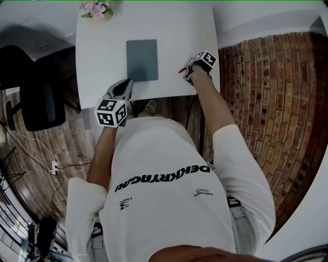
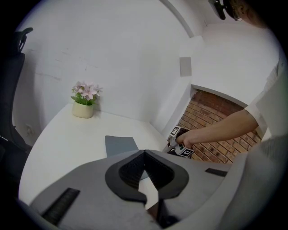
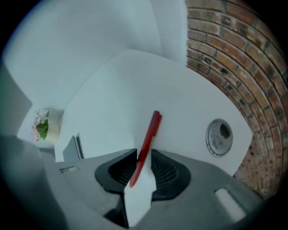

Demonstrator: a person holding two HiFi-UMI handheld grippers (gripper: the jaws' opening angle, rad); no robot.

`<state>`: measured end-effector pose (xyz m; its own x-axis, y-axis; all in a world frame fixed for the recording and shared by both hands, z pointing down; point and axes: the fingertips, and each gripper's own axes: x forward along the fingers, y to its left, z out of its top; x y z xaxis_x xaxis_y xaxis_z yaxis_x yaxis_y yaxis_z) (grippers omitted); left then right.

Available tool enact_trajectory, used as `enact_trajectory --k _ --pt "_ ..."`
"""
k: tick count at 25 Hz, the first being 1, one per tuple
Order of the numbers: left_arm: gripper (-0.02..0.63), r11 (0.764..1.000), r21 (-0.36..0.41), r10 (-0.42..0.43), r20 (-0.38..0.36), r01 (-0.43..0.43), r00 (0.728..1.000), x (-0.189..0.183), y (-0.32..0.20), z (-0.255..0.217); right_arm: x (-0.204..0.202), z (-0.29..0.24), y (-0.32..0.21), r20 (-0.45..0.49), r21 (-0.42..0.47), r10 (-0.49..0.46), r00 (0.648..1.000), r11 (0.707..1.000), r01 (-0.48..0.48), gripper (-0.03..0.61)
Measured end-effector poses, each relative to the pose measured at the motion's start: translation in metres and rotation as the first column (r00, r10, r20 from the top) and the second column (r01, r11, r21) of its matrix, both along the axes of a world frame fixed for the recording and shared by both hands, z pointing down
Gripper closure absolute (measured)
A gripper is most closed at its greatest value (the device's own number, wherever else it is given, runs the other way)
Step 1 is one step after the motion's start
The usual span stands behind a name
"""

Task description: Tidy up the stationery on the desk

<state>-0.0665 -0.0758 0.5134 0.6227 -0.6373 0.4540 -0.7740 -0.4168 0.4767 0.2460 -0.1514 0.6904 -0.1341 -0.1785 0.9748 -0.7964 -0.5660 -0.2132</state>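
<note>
A red pen point(image 3: 147, 140) stands tilted between the jaws of my right gripper point(image 3: 143, 156), which is shut on it above the white desk point(image 3: 135, 90). In the head view this gripper point(image 1: 187, 72) is at the desk's right front part, and the red pen point(image 1: 182, 69) sticks out to its left. A grey notebook point(image 1: 142, 60) lies flat in the middle of the desk point(image 1: 102, 46). My left gripper point(image 1: 126, 86) hovers at the desk's front edge, shut and empty; its jaws point(image 2: 144, 153) meet in front of the grey notebook point(image 2: 120, 144).
A small pot of pink flowers point(image 1: 96, 10) stands at the desk's far left corner. A round cable hole point(image 3: 219, 136) is set into the desk near its right edge. A brick wall point(image 1: 271, 92) runs along the right. A black chair point(image 1: 36, 97) stands to the left.
</note>
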Motion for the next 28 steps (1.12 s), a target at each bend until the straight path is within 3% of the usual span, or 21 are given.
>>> enact_trajectory --k 3,8,18,25,28 --pt "0.615 1.0 -0.005 0.006 -0.002 -0.006 1.0 0.0 0.006 0.001 -0.009 -0.001 -0.005 -0.049 0.004 -0.153 0.987 0.988 0.153 0.531" --pt "0.615 1.0 -0.013 0.0 -0.007 -0.001 1.0 -0.007 0.012 0.002 -0.017 -0.002 -0.01 -0.096 0.005 -0.373 0.923 0.927 0.375 0.529" --pt "0.615 0.997 0.07 0.015 0.007 -0.016 1.0 -0.005 0.012 -0.021 -0.023 -0.032 -0.017 -0.084 0.17 -0.4 0.913 0.896 0.409 0.529" --pt "0.615 0.993 0.118 0.019 0.029 -0.023 0.999 0.006 0.011 -0.041 -0.041 -0.063 -0.021 -0.094 0.334 -0.406 0.909 0.847 0.412 0.529" --pt "0.615 0.991 0.131 0.021 0.033 -0.026 0.999 0.009 0.012 -0.049 -0.05 -0.073 -0.025 -0.126 0.398 -0.429 0.895 0.804 0.441 0.529"
